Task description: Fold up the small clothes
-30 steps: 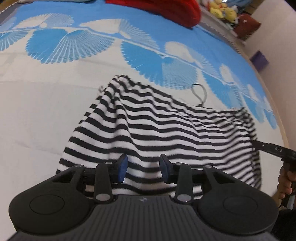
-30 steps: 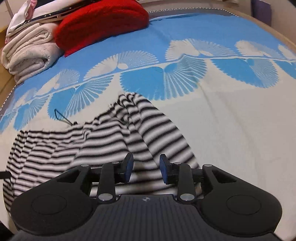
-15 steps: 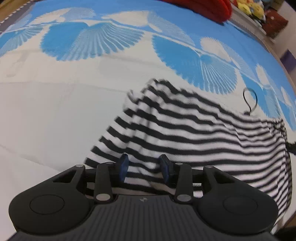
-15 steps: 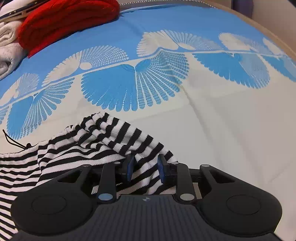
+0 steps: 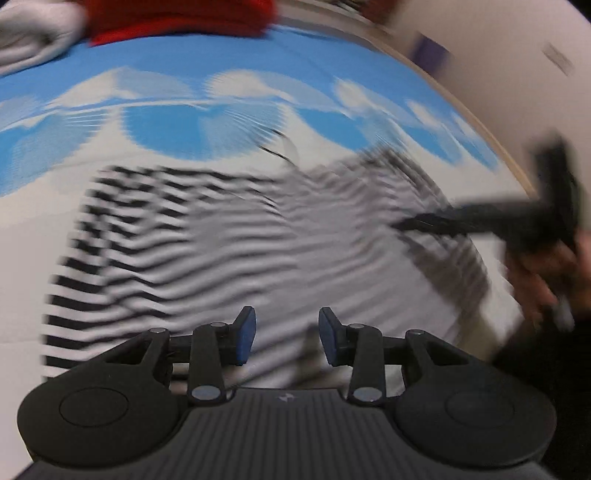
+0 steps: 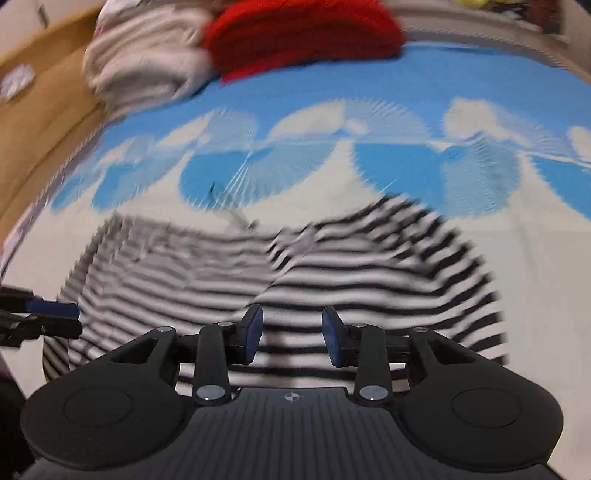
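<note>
A black-and-white striped garment (image 5: 229, 240) lies spread on the blue and white bedspread (image 5: 177, 66), blurred by motion. My left gripper (image 5: 287, 336) hovers over its near edge, blue pads apart, with no cloth pinched between them. In the right wrist view the same garment (image 6: 332, 266) lies under my right gripper (image 6: 292, 336), whose jaws are opening with nothing gripped. The right gripper (image 5: 406, 223) also shows from the side over the garment's right part, held by a hand (image 5: 546, 280). The left gripper's tips (image 6: 55, 317) show at the left edge.
A red knitted pile (image 6: 303, 33) and folded white towels (image 6: 140, 70) sit at the far end of the bed. A thin black cord (image 5: 273, 147) lies just beyond the garment. A wooden surface (image 6: 37, 110) borders the bed on the left; a wall (image 5: 498, 74) rises on the right.
Both views have swung sideways and are now blurred. The garment, bunched and raised before, now lies flatter and wider. The right jaws stand wider than half a second ago.
</note>
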A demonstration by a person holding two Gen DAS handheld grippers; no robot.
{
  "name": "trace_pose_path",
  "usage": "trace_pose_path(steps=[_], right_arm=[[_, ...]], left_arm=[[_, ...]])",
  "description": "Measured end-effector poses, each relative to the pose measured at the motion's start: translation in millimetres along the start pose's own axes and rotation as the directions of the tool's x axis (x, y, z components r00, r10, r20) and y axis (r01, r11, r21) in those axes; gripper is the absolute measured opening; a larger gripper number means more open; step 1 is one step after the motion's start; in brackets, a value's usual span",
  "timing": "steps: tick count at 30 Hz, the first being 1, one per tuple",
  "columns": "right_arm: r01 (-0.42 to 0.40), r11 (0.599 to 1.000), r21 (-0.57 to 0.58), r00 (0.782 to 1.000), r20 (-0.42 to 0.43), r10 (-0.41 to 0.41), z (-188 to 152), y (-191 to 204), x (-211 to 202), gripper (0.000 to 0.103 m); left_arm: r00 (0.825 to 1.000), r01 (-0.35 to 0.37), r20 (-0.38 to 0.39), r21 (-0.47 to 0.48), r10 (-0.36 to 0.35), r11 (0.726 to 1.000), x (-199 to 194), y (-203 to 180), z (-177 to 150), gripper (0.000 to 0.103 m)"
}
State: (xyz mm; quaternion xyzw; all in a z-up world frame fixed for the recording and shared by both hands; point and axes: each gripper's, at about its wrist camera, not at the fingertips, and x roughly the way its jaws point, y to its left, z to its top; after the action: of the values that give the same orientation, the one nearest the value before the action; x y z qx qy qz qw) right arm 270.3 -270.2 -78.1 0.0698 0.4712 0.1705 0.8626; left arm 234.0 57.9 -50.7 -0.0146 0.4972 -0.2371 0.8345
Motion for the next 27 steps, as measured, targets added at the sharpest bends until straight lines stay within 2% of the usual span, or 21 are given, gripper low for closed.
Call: trace_pose_path(steps=[2,3,5,7,10,12,14,15,17,18,20,21,24,26,27], right_arm=[[0.045,0.999,-0.015,0.997,-0.061,-0.046,-2.0,4.1,21.8,0.037],[0.076,0.997,-0.02,0.993,-0.084,-0.077,-2.8,5.3,33.1,0.037],[0.121,0.992,-0.016,0.986,-0.109,-0.122,-4.9,6.4,48.2,0.037],[0.15,0.988,-0.03,0.983,-0.099,-0.152,-7.1,12.1,50.9,0.037],[0.171,0.984,-0.044,0.981,-0.08,-0.174,-9.1,18.6,32.4,0.037],[0.156,0.988,-0.022,0.987,-0.045,-0.157,-11.8,16.0,10.4,0.037],[0.146,0.989,0.009,0.989,-0.003,-0.146,-18.2,8.5,-15.2,0.038],[0.149,0.988,0.029,0.989,0.0,-0.149,-22.8,2.5,-23.5,0.04],[0.173,0.982,0.072,0.984,-0.042,-0.17,-39.2,-14.1,-32.4,0.043],[0.2,0.976,0.08,0.977,-0.095,-0.193,-48.8,-22.8,-29.7,0.044],[0.285,0.956,0.066,0.943,-0.195,-0.268,-68.4,-38.6,-22.4,0.044],[0.306,0.95,0.066,0.935,-0.208,-0.287,-76.1,-45.3,-23.8,0.043],[0.293,0.95,0.112,0.95,-0.15,-0.275,-83.3,-56.8,-45.9,0.043],[0.319,0.939,0.128,0.94,-0.172,-0.296,-91.5,-65.4,-49.7,0.044],[0.333,0.935,0.126,0.932,-0.192,-0.306,-94.9,-68.5,-47.1,0.052]], left_arm=[[0.999,0.023,-0.026,0.074,-0.021,0.997,11.9,-18.0,-11.4,0.043],[0.999,0.009,-0.048,0.105,-0.004,0.994,22.4,-23.3,-17.0,0.043],[0.992,-0.063,-0.094,0.179,0.081,0.982,45.9,-30.1,-30.8,0.042],[0.992,-0.079,-0.081,0.217,0.098,0.973,46.7,-35.0,-33.2,0.042],[0.996,-0.081,-0.025,0.13,0.085,0.988,19.8,-25.8,-29.8,0.042],[0.996,-0.089,0.011,0.062,0.088,0.994,1.3,-13.8,-31.3,0.042],[0.993,-0.118,0.0,-0.026,0.118,0.993,-6.8,8.0,-35.7,0.042],[0.988,-0.149,-0.039,-0.07,0.146,0.986,-3.4,21.9,-41.5,0.042],[0.969,-0.221,-0.139,-0.125,0.204,0.967,10.4,45.4,-54.3,0.043],[0.967,-0.224,-0.157,-0.155,0.2,0.962,12.5,56.2,-60.1,0.043],[0.978,-0.192,-0.125,-0.192,0.17,0.963,4.4,62.2,-61.6,0.042],[0.979,-0.195,-0.102,-0.186,0.178,0.963,-2.9,61.8,-62.3,0.042],[0.978,-0.207,-0.069,-0.193,0.198,0.959,-18.7,66.1,-68.2,0.042],[0.973,-0.223,-0.113,-0.223,0.202,0.949,-15.0,77.0,-73.7,0.042],[0.966,-0.244,-0.142,-0.227,0.216,0.943,-11.4,80.5,-76.1,0.042]])
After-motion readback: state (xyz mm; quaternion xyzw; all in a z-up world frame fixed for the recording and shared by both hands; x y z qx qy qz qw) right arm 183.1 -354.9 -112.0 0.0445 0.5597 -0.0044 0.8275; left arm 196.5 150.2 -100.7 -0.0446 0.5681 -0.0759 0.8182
